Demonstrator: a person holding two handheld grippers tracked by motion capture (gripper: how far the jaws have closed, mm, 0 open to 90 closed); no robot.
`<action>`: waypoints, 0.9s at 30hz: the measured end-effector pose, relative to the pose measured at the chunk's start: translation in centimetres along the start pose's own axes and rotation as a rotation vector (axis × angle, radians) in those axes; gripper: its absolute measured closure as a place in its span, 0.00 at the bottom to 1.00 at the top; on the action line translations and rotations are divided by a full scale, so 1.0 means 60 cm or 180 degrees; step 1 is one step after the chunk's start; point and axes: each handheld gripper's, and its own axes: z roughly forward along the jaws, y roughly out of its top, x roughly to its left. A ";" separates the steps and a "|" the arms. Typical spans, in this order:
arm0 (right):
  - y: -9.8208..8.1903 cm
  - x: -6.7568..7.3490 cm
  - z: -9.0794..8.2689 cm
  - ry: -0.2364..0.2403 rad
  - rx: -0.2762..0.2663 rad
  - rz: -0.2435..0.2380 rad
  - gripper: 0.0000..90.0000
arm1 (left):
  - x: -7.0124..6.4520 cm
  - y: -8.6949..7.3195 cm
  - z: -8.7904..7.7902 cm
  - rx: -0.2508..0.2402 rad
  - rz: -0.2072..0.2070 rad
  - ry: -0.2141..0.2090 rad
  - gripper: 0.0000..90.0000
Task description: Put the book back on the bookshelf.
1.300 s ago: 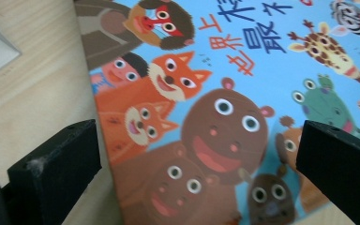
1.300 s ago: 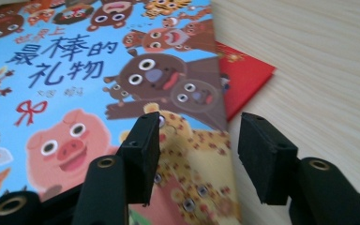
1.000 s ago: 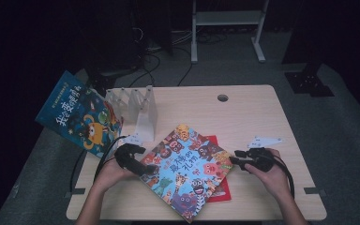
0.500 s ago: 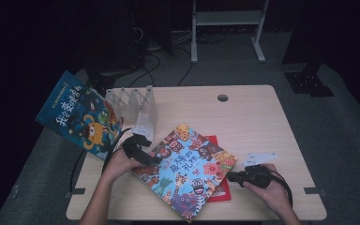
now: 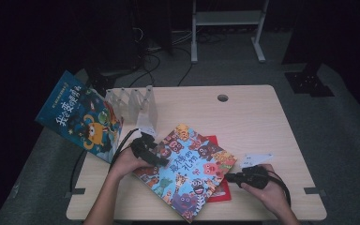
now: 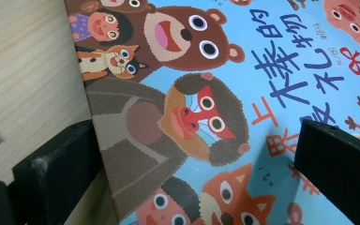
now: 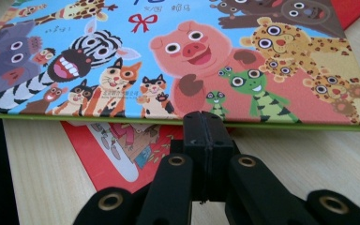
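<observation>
The work in hand looks like the tidying of picture books into the clear rack [image 5: 138, 104] that stands at about 10 o'clock on the table [image 5: 262, 117]. One dark blue book [image 5: 80, 116] leans at the left edge of the table, just beside the rack, at about 9 o'clock; I cannot tell if it sits in a slot or only rests against the rack.

The animal book [image 5: 187, 171] lies flat near the middle of the table, toward 6 o'clock, and it covers most of a thin red book [image 5: 219, 192] under it. Both are not yet in the rack, so I judge the greater part of the task is left.

The left gripper [image 5: 157, 157] is at the 9 o'clock side of the animal book. In the left gripper view its jaws stand wide apart, one over the wood and one over the cover [image 6: 262, 93], and they pinch nothing.

The right gripper [image 5: 229, 177] is at the 3 o'clock side. Its jaws have just been closing, and in the right gripper view they are pressed together at the green edge of the animal book [image 7: 168, 70], above the red book [image 7: 117, 145]. No page or cover seems to be between them.

The books are not lifted yet.
</observation>
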 end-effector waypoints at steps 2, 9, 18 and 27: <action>0.002 0.000 0.001 -0.0015 0.0010 -0.0016 0.99 | -0.002 -0.002 -0.002 0.0024 -0.0035 0.0025 0.01; 0.010 0.001 0.011 -0.0032 0.0005 -0.0075 0.99 | -0.001 -0.019 -0.018 0.0022 -0.0112 0.0028 0.01; 0.022 0.002 0.023 -0.0031 0.0015 -0.0133 0.99 | 0.015 -0.028 -0.019 -0.0018 -0.0215 -0.0098 0.01; 0.026 0.003 0.027 -0.0066 0.0027 -0.0134 0.99 | 0.017 -0.024 -0.015 0.0027 -0.0295 -0.0136 0.00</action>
